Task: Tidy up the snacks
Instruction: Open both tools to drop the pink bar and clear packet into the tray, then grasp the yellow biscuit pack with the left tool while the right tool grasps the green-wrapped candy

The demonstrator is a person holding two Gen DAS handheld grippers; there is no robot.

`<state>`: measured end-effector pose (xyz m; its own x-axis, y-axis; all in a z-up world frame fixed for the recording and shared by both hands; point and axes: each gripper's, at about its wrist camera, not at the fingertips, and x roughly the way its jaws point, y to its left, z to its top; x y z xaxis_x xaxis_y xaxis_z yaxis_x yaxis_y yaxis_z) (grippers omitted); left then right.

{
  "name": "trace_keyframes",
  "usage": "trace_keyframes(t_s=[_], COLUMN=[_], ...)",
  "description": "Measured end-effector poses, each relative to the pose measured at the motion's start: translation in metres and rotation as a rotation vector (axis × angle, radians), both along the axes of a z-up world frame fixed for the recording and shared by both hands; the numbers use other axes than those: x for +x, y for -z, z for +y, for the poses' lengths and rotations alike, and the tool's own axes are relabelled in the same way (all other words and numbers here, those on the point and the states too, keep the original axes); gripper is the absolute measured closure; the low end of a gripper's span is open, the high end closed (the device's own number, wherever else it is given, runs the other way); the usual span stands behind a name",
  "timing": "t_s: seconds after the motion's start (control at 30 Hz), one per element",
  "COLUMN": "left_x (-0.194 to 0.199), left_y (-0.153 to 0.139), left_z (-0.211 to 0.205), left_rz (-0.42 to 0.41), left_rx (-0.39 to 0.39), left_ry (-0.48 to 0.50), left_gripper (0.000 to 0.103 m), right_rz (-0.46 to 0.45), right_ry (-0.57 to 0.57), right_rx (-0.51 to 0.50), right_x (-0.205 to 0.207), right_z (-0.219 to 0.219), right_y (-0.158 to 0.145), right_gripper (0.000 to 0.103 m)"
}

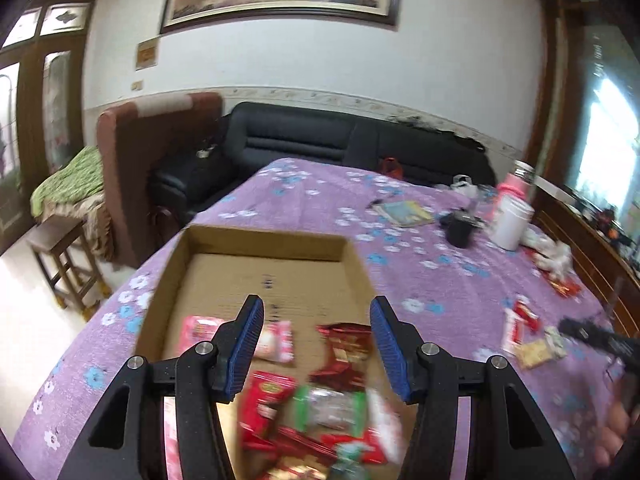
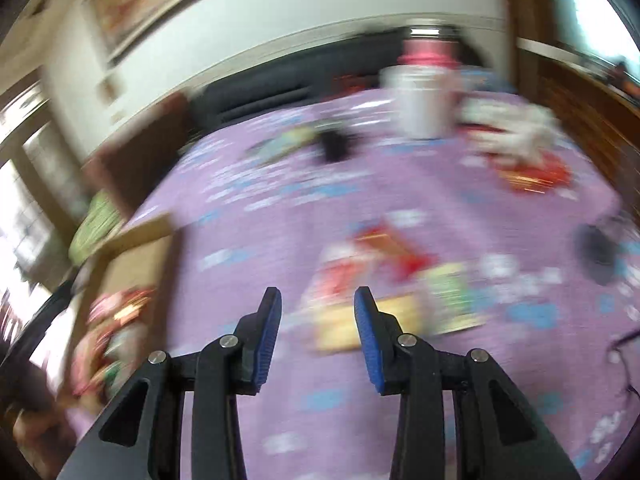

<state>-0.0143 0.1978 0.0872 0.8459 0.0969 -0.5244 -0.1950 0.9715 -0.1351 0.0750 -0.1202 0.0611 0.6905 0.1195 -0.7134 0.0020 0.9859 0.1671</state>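
Note:
A shallow cardboard box (image 1: 264, 240) lies on the purple flowered tablecloth (image 1: 312, 196). Several snack packets lie in its near half: a pink one (image 1: 276, 340), dark red ones (image 1: 344, 352), a green and clear one (image 1: 328, 404). My left gripper (image 1: 316, 320) is open and empty above them. In the blurred right wrist view my right gripper (image 2: 318, 308) is open and empty above the cloth, just short of a loose pile of snacks (image 2: 380, 272) with a yellow packet (image 2: 340, 328). The box (image 2: 132, 256) shows at the left there.
A few loose packets (image 1: 524, 332) lie on the cloth right of the box. A white jar (image 1: 512, 220), a pink bottle (image 1: 516, 188), a black object (image 1: 460, 228) and a booklet (image 1: 408, 212) stand at the far right. A black sofa (image 1: 320, 136) is behind the table.

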Motion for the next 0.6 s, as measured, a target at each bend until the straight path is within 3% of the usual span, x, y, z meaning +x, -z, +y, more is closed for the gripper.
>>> trace_keyframes(t_s=[0.13,0.27,0.37,0.53,0.6], left_x=[-0.004,0.01,0.028,0.059,0.073], left_y=[-0.011,-0.014,-0.009,0.011,0.022], left_z=[-0.044,-0.093,-0.135,-0.202,-0.227], left_rz=[0.008,0.064,0.123,0.229,0.252], left_rx=[0.041,-0.017,-0.043,0.037,0.107], left_ry=[0.125,0.306,0.441,0.612,0.682], left_gripper=[0.037,0.036,0.037,0.037,0.037], right_rz=[0.051,0.065,0.048,0.038,0.039], right_ry=[0.114,0.145,0.145,0.172,0.185], right_rx=[-0.016,0.105,0.103,0.153,0.189], right_x=[0.015,0.016,0.014,0.01,0.009], right_z=[-0.057,-0.085,-0.087,-0.093,-0.099], right_y=[0.013,0.014,0.012,0.007,0.006], right_gripper=[0.067,0.067,0.067,0.067,0.067])
